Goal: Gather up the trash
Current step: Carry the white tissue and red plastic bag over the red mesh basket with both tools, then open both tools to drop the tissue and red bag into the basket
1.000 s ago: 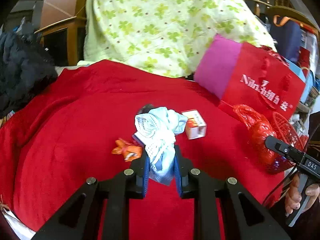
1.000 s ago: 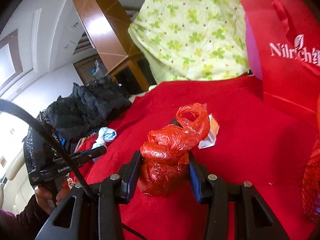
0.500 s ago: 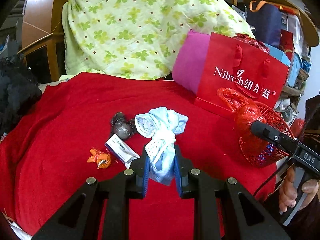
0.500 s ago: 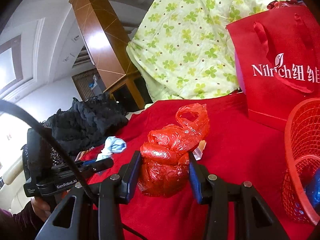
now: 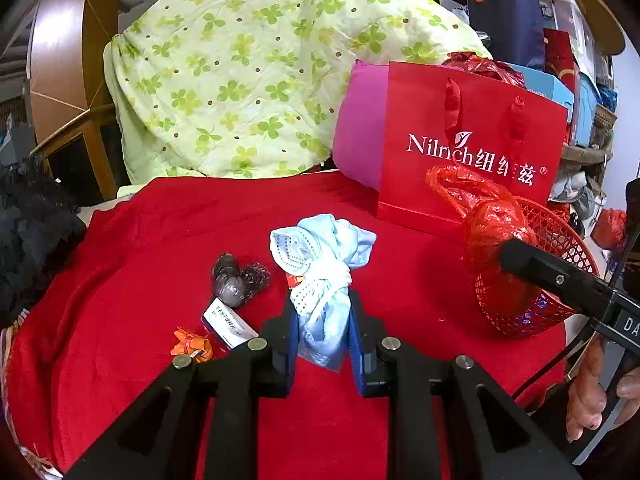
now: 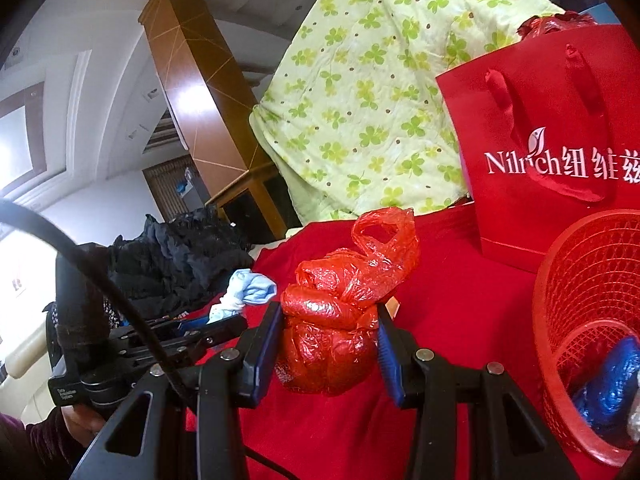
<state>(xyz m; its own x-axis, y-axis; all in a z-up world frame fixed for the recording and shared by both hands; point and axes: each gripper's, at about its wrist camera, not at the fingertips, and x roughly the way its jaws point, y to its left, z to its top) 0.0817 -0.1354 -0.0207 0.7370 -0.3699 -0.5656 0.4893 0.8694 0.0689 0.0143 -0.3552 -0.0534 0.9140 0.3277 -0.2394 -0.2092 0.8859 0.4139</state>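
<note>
My left gripper [image 5: 322, 338] is shut on a knotted light-blue and white bundle [image 5: 322, 264], held above the red cloth. My right gripper [image 6: 330, 354] is shut on a crumpled red plastic bag [image 6: 340, 320]; in the left wrist view that bag [image 5: 490, 228] hangs at the near rim of the red mesh basket [image 5: 560, 240]. The basket [image 6: 580, 320] stands to the right of the bag and holds a blue wad [image 6: 612, 380]. On the cloth lie a dark wrapped lump [image 5: 234, 280], a white packet [image 5: 228, 322] and an orange wrapper [image 5: 192, 344].
A red Nilrich paper bag [image 5: 472, 152] and a pink cushion [image 5: 358, 128] stand behind the basket. A green-patterned quilt [image 5: 256, 80] is piled at the back. Black clothing [image 5: 28, 232] lies at the left edge. The red cloth [image 5: 140, 248] covers the table.
Both grippers have moved right toward the red basket with their loads. The basket has come into the right wrist view, and the dark lump and white packet now show in the left wrist view.
</note>
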